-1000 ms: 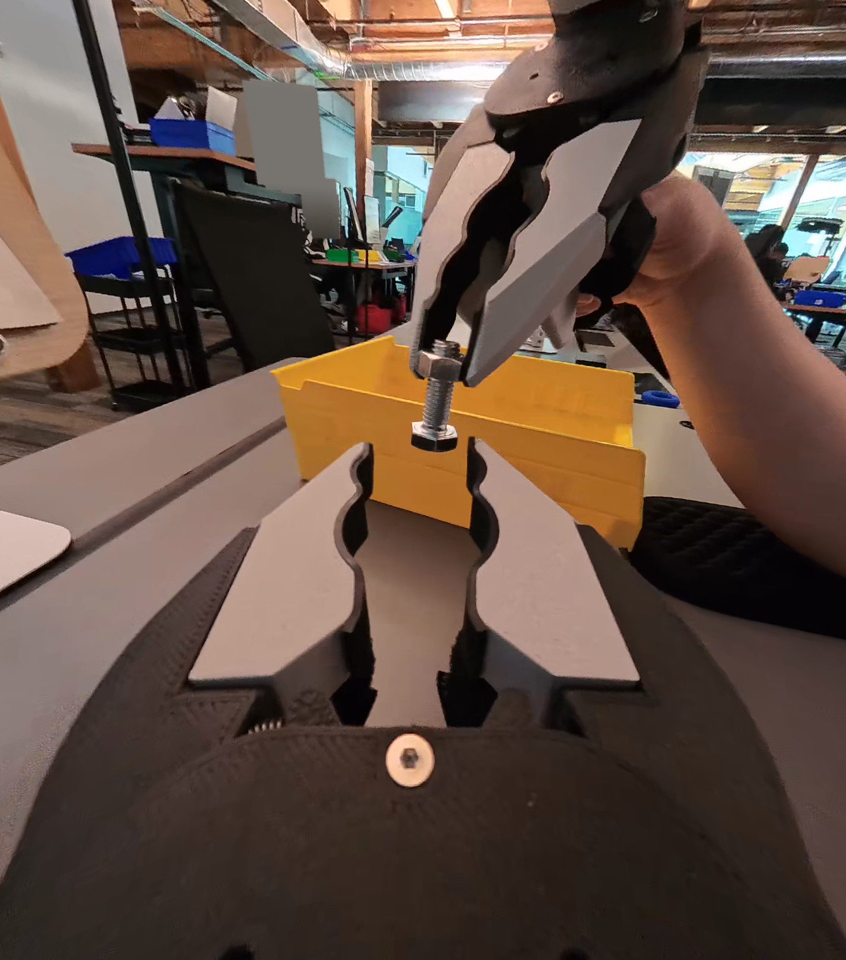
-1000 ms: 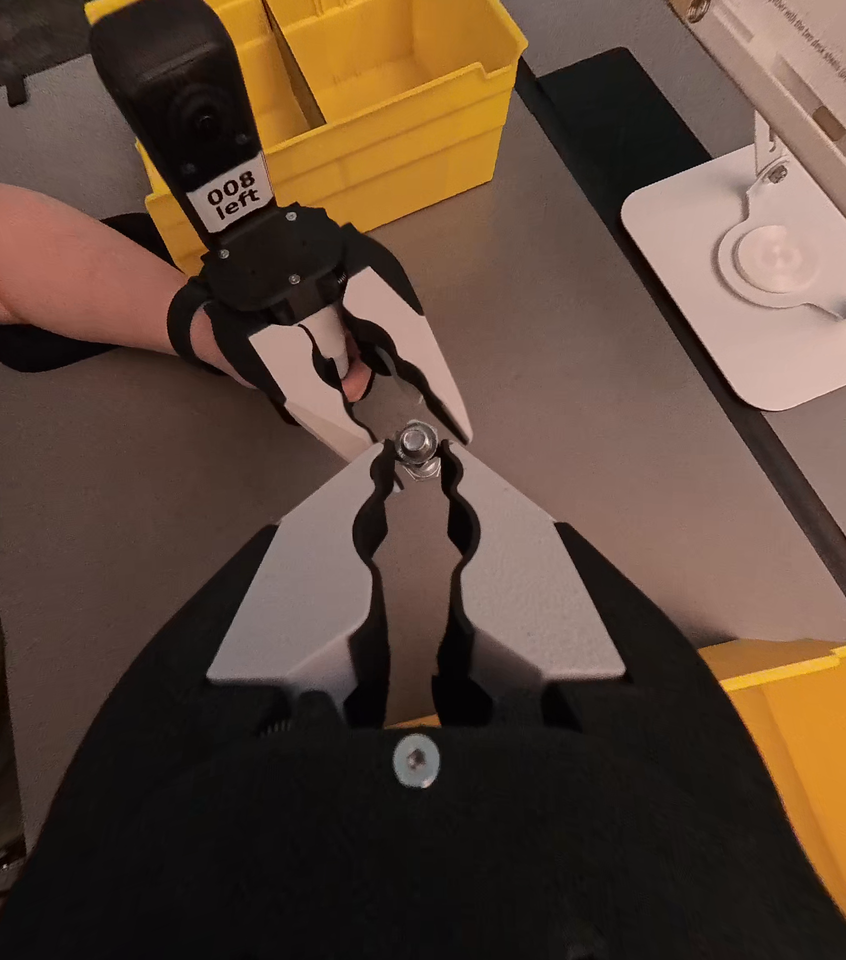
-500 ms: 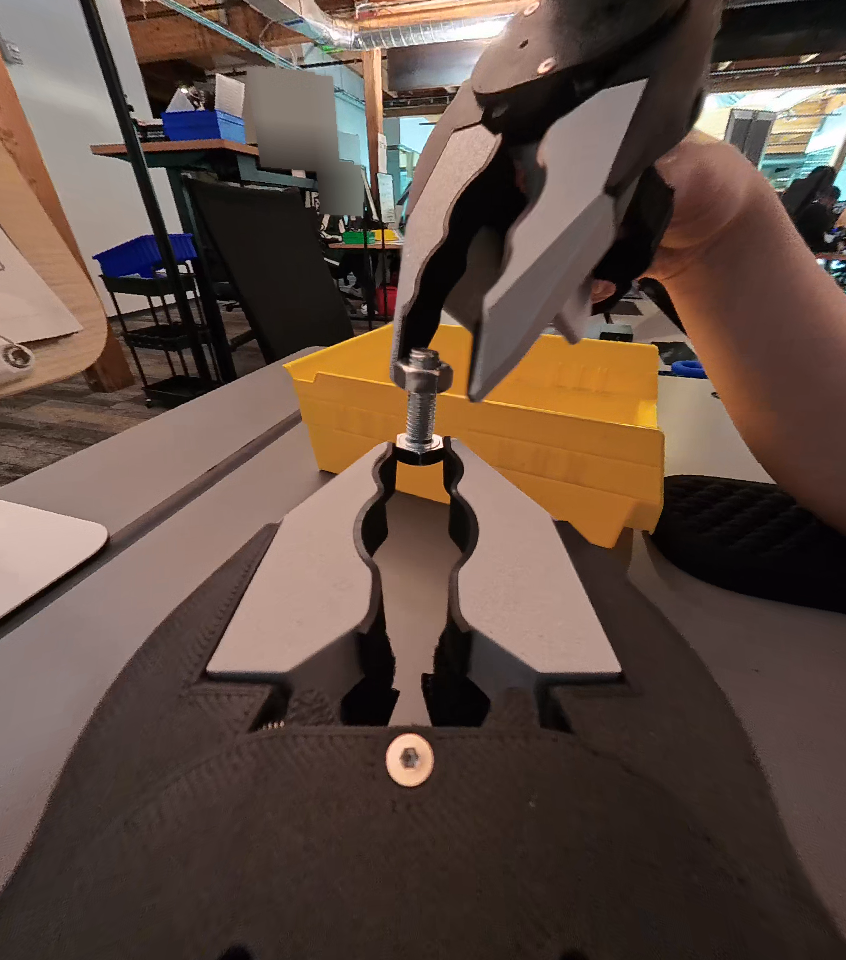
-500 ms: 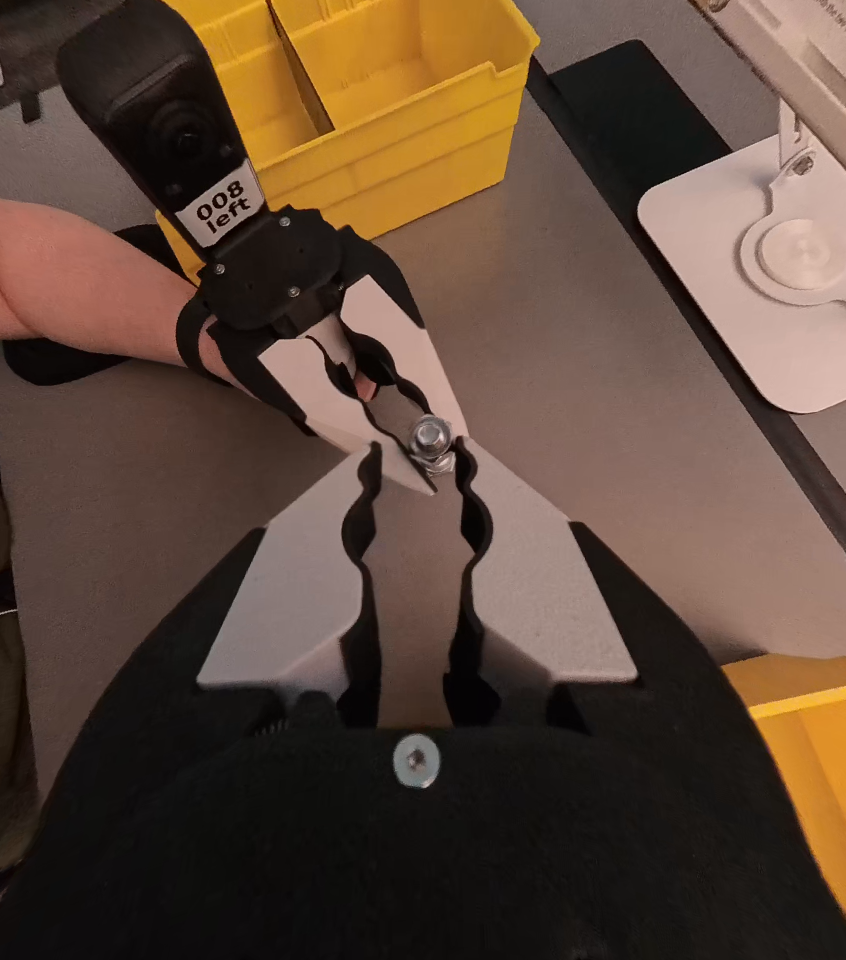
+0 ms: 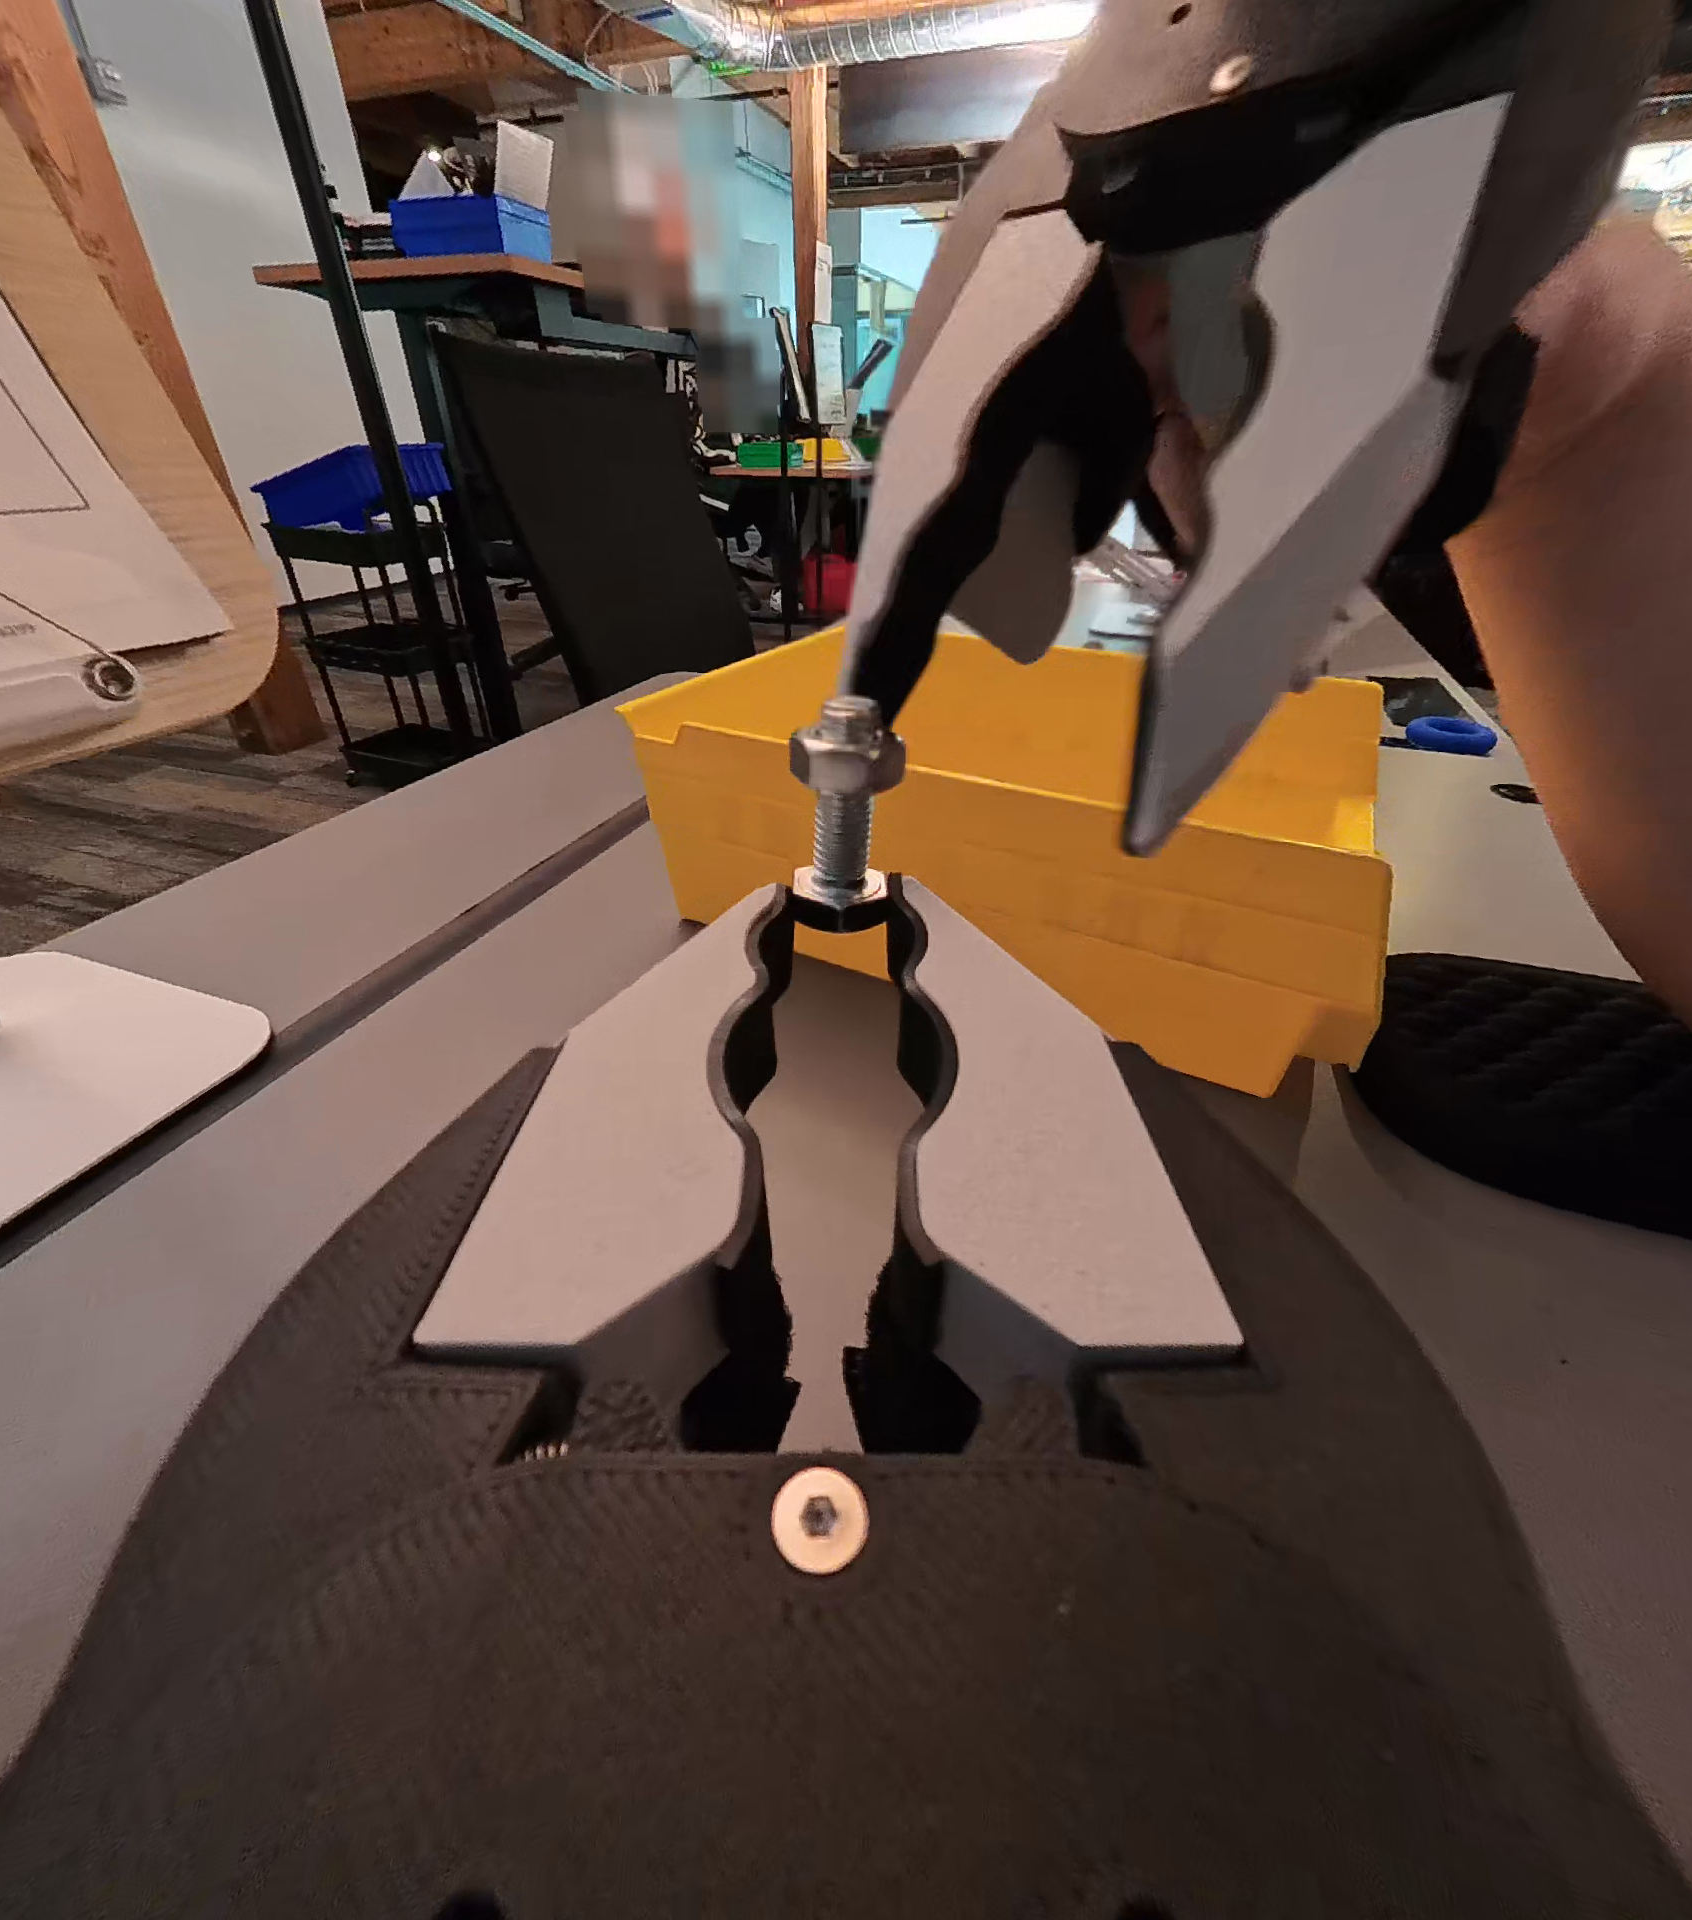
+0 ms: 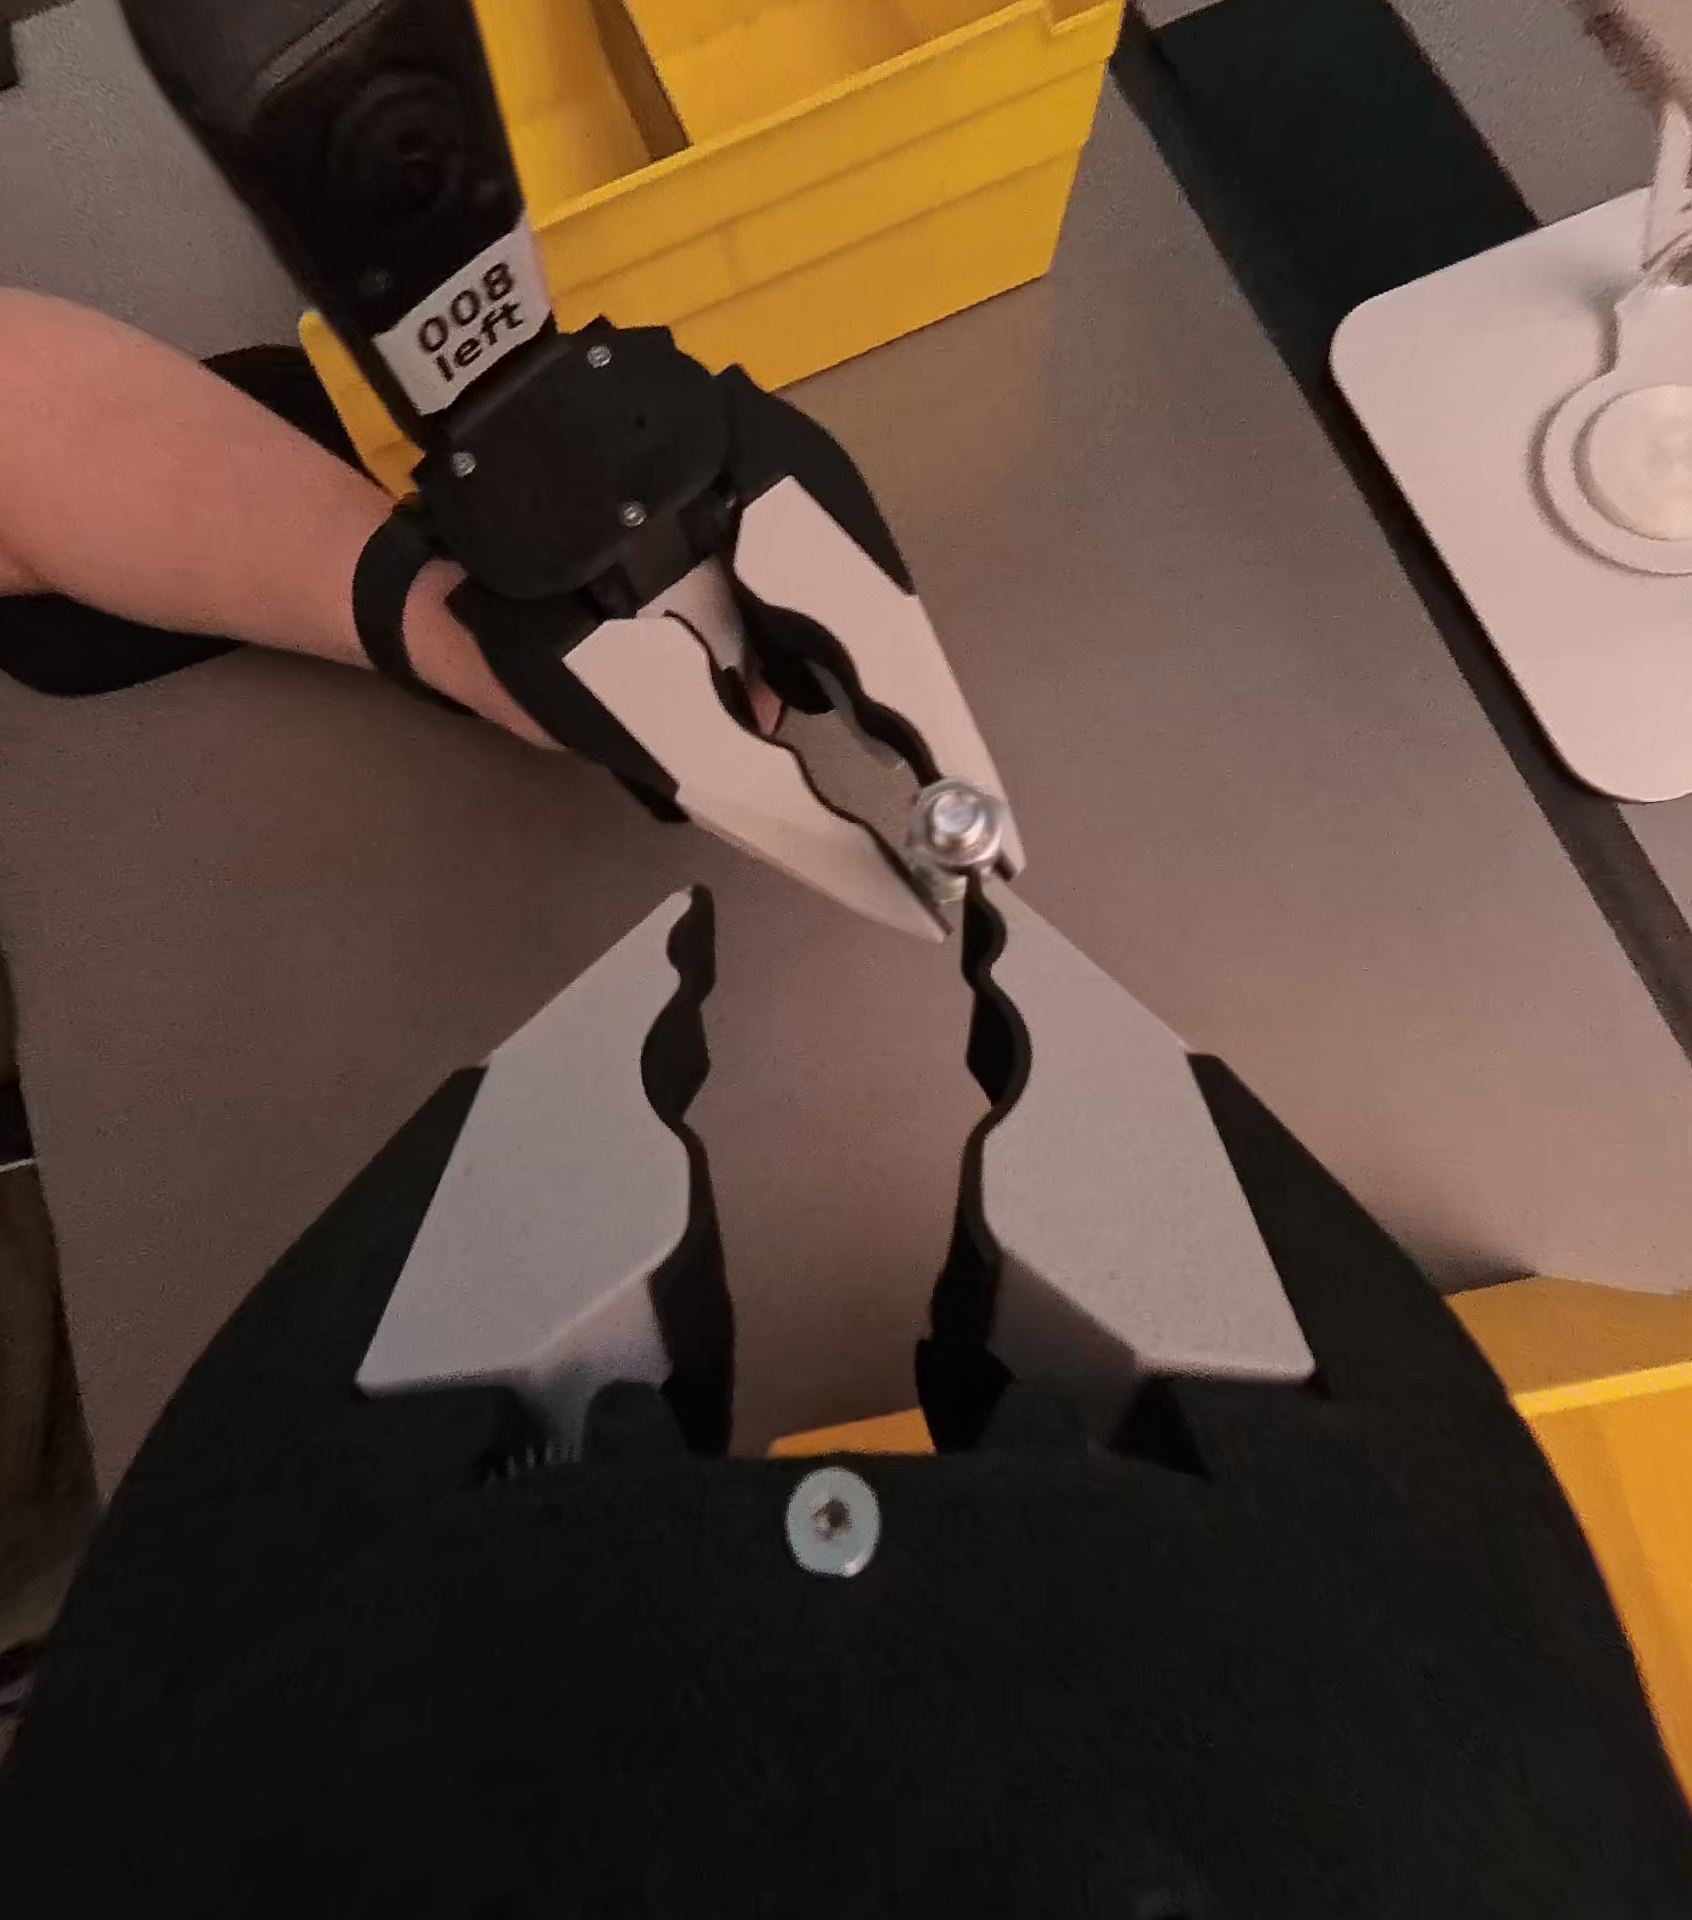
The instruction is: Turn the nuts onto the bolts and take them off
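A steel bolt [image 5: 842, 831] stands upright above the grey table [image 5: 406, 914]. A hex nut [image 5: 847, 753] sits near its top end. My left gripper [image 5: 837, 902] is shut on the bolt's hex head at its fingertips. My right gripper [image 5: 1003, 779] hangs above, open; one fingertip touches the nut's side and the other is well apart. In the right wrist view my right gripper [image 6: 834, 909] is open and empty. Just beyond it there, the left gripper [image 6: 972, 894] holds the bolt [image 6: 951, 816], seen end-on.
A yellow bin [image 5: 1029, 821] stands right behind the bolt. A divided yellow bin [image 6: 821, 208] and another yellow bin [image 6: 1652, 1455] show in the right wrist view. A white stand base [image 5: 73, 1060] is at the left, and a black mat [image 5: 1569, 1091] lies under the person's forearm.
My left gripper moved in and shut on the bolt's head. My right gripper, which held the bolt by the nut end, has opened and let go.
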{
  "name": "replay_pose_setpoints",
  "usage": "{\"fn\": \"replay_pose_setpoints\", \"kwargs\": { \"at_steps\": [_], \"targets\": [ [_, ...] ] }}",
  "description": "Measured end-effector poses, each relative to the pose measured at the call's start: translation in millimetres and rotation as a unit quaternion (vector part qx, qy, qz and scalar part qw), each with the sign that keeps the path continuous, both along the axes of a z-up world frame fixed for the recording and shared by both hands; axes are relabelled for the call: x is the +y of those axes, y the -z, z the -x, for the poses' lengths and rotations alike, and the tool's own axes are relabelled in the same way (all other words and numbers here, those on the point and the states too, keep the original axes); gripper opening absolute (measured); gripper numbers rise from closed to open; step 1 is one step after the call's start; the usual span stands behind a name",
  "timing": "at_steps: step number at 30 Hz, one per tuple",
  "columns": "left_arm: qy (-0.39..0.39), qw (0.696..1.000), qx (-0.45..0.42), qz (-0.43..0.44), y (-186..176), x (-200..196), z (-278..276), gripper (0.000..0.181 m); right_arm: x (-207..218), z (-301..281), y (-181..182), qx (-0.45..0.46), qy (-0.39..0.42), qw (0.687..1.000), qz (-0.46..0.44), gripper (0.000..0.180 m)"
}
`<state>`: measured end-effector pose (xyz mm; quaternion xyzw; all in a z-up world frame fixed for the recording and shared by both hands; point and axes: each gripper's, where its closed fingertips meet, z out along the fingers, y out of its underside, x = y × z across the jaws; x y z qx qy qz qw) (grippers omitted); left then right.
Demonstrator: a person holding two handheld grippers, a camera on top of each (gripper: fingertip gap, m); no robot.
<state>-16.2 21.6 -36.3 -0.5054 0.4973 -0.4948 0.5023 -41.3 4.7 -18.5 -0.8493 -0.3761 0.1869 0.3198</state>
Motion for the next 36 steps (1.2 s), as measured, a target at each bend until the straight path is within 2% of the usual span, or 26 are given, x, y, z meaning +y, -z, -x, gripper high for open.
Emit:
{"fn": "replay_pose_setpoints", "kwargs": {
  "at_steps": [2, 3, 5, 8, 12, 14, 20, 22, 25, 29, 32, 34, 36],
  "targets": [
    [-0.003, 1.0, -0.001, 0.005, -0.1, 2.4, 0.7, 0.016, -15.5, 4.2, 0.8, -0.006, -0.038, 0.999, 0.01, 0.021],
    [-0.003, 1.0, -0.003, 0.008, -1.0, 3.1, 1.2, 0.016, -16.3, 3.1, -0.4, -0.013, -0.042, 0.999, 0.0, 0.021],
    [-0.002, 1.0, -0.008, 0.011, -2.8, 3.5, 1.8, 0.015, -1.7, -8.3, -3.1, -0.033, 0.001, 0.999, -0.03, 0.022],
    [0.001, 1.0, -0.013, 0.009, -4.6, 1.0, 1.9, 0.016, 17.7, -9.4, -7.6, -0.001, 0.034, 0.998, -0.044, 0.028],
    [0.019, 0.999, -0.035, 0.027, -13.2, -5.5, 3.2, 0.015, 27.7, 6.2, -8.9, 0.054, 0.021, 0.997, -0.043, 0.026],
    [0.032, 0.997, -0.053, 0.046, -20.6, -8.5, 4.8, 0.016, 27.7, 13.3, -8.9, 0.065, 0.007, 0.997, -0.046, 0.018],
    [0.057, 0.99, -0.092, 0.089, -34.9, -10.4, 10.3, 0.016, 30.6, 21.7, -24.1, 0.096, 0.007, 0.993, -0.072, 0.017],
    [0.072, 0.986, -0.115, 0.102, -42.2, -12.3, 13.3, 0.021, 30.5, 18.3, -31.9, 0.107, 0.017, 0.991, -0.077, 0.017],
    [0.071, 0.983, -0.121, 0.117, -43.1, -9.9, 12.6, 0.044, 30.9, -2.1, -44.7, 0.113, 0.052, 0.988, -0.089, 0.017],
    [0.087, 0.989, -0.069, 0.099, -20.2, -18.2, 1.5, 0.044, 17.5, -54.3, -63.8, 0.107, 0.123, 0.983, -0.09, 0.017],
    [0.095, 0.992, -0.027, 0.08, 0.7, -27.5, -6.9, 0.038, -6.0, -120.7, -45.5, 0.031, 0.219, 0.974, -0.041, 0.017],
    [0.104, 0.992, -0.016, 0.075, 7.6, -33.3, -9.7, 0.035, -26.1, -168.3, -27.1, -0.021, 0.287, 0.958, -0.004, 0.017],
    [0.107, 0.992, -0.007, 0.071, 11.5, -34.9, -10.9, 0.034, -49.6, -200.0, -4.9, -0.026, 0.341, 0.938, 0.066, 0.017]
  ]
}}
